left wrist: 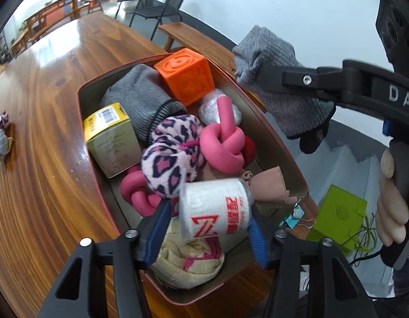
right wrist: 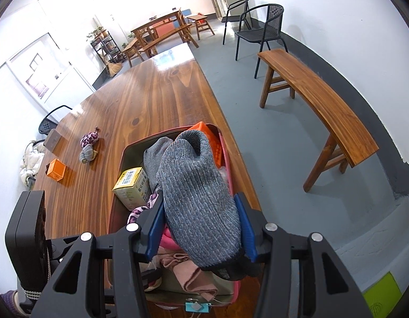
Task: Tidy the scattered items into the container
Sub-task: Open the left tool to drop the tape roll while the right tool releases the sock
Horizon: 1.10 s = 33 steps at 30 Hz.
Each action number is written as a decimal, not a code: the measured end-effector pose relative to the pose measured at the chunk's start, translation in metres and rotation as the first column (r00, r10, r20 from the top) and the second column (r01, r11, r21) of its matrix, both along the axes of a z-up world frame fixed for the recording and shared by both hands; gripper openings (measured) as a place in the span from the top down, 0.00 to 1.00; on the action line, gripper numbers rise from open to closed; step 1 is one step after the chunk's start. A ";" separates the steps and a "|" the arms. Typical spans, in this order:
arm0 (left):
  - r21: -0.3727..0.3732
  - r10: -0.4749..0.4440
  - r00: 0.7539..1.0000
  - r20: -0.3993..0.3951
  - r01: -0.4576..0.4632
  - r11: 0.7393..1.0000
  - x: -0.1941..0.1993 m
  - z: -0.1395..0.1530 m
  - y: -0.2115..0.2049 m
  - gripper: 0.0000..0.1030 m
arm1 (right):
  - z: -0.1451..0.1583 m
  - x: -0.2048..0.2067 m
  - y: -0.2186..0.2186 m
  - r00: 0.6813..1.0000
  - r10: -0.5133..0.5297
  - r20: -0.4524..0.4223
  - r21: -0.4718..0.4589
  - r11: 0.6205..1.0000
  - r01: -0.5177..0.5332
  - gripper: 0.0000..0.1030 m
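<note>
While left tool [left wrist: 208,228] grips tissue roll [left wrist: 215,209], right tool [right wrist: 201,234] grips grey sock [right wrist: 196,198]

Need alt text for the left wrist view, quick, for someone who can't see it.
The left gripper clamps a wrapped paper roll over a red-rimmed container crammed with an orange cube, knotted pink tube and yellow box. The right gripper holds a grey sock above it.

The left hand-held gripper [left wrist: 208,224] points down and forward, its blue pads [left wrist: 158,232] pressed against both sides of a white roll [left wrist: 216,209]. The right hand-held gripper [right wrist: 200,229] is level with it on the right, its pads [right wrist: 155,226] clamped on a grey sock [right wrist: 199,198]. A bare hand [left wrist: 393,198] wraps the right handle
</note>
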State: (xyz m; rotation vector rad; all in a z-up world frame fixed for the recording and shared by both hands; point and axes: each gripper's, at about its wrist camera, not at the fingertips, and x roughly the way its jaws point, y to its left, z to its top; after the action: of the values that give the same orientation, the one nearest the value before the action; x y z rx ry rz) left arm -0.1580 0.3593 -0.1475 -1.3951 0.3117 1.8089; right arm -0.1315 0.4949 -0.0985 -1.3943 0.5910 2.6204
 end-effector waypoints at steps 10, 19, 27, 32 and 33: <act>0.042 0.082 0.996 -0.026 -0.081 0.996 -0.008 0.019 -0.027 0.32 | -0.010 -0.029 -0.019 0.996 0.088 0.016 0.021 0.996 -0.089 0.46; 0.065 0.051 0.999 -0.015 -0.050 0.997 -0.005 0.025 -0.033 0.32 | -0.035 -0.050 -0.033 0.987 0.121 0.103 0.131 0.982 -0.134 0.46; 0.074 -0.036 0.999 0.005 0.035 0.997 0.008 0.017 -0.017 0.32 | -0.034 -0.048 -0.025 0.987 0.110 0.117 0.108 0.986 -0.123 0.42; 0.080 -0.017 1.000 0.001 0.017 0.997 0.006 0.019 -0.020 0.32 | -0.019 -0.039 -0.018 0.993 0.084 0.081 0.094 0.991 -0.092 0.40; 0.081 -0.008 1.000 0.001 0.008 0.997 0.004 0.019 -0.022 0.32 | -0.015 -0.037 -0.018 0.994 0.079 0.073 0.097 0.992 -0.086 0.40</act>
State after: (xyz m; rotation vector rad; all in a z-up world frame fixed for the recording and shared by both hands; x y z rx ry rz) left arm -0.1535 0.3376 -0.1284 -1.3370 0.2405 1.7950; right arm -0.1687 0.4773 -0.1134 -1.5026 0.3964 2.6116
